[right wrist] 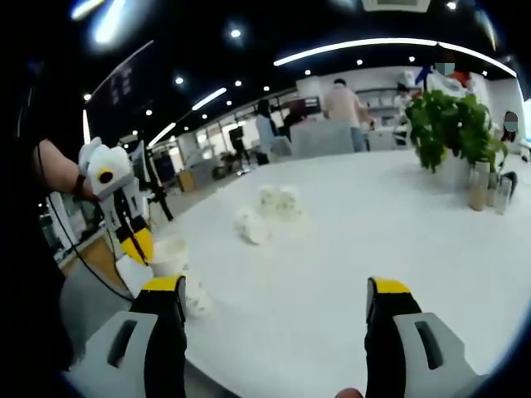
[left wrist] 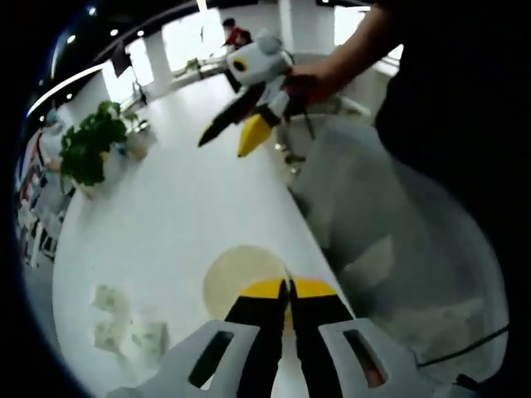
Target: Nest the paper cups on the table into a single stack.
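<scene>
My left gripper (left wrist: 287, 292) has its jaws pressed together on the rim of a cream paper cup (left wrist: 242, 279), seen from above at the white table's (left wrist: 182, 207) near edge. In the right gripper view the left gripper (right wrist: 135, 243) hangs at the table's left edge with that cup (right wrist: 170, 254) at its tip. Two patterned cups (left wrist: 108, 298) (left wrist: 148, 336) lie on the table to the left; the right gripper view shows them (right wrist: 279, 201) (right wrist: 251, 225) mid-table, and another cup (right wrist: 196, 295) lies near the edge. My right gripper (right wrist: 278, 287) stands wide open and holds nothing; it hovers (left wrist: 226, 143) over the far table.
A potted plant (right wrist: 452, 124) (left wrist: 90, 151) and small bottles (right wrist: 486, 187) stand at one end of the table. A grey chair (left wrist: 373, 224) sits beside the table edge. A person's arm (left wrist: 348, 58) holds the right gripper. People stand in the background.
</scene>
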`<state>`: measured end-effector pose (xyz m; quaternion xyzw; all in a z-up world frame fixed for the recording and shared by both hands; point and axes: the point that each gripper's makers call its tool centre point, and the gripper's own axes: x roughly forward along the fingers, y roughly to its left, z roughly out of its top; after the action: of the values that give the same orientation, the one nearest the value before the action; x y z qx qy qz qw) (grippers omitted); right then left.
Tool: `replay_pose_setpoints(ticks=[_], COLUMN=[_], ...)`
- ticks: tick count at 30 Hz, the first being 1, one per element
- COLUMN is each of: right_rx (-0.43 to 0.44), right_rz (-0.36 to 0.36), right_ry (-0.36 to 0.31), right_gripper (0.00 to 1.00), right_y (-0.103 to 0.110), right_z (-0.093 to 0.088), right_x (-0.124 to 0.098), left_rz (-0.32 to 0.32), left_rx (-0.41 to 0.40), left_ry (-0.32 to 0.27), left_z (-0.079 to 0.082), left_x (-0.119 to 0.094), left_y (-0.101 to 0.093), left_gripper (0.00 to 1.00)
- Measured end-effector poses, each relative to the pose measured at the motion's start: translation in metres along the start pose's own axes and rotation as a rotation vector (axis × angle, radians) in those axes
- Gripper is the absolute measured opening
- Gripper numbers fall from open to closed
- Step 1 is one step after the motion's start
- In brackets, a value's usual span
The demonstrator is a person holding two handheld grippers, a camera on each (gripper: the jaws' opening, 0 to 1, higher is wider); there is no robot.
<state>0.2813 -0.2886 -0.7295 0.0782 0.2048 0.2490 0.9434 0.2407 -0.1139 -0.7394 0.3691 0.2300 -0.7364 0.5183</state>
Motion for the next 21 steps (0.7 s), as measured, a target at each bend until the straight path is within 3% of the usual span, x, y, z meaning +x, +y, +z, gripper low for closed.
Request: replay_pose_setpoints(ticks=[15, 21], right_rx=[0.005, 0.017], right_rz=[-0.003, -0.008], right_ry=[0.006, 0.002], right_gripper=[0.88, 0.87], right_y=[-0.005, -0.009], right_z=[-0.002, -0.003], right_x=[-0.002, -0.004], left_rz=[-0.013, -0.021], left_rx=[-0.02, -0.046], left_ry=[0.045, 0.03], left_z=[-0.013, -0.011], left_x=[0.011, 0.014], left_y=[0.002, 0.0], left_gripper=[0.01, 0.05])
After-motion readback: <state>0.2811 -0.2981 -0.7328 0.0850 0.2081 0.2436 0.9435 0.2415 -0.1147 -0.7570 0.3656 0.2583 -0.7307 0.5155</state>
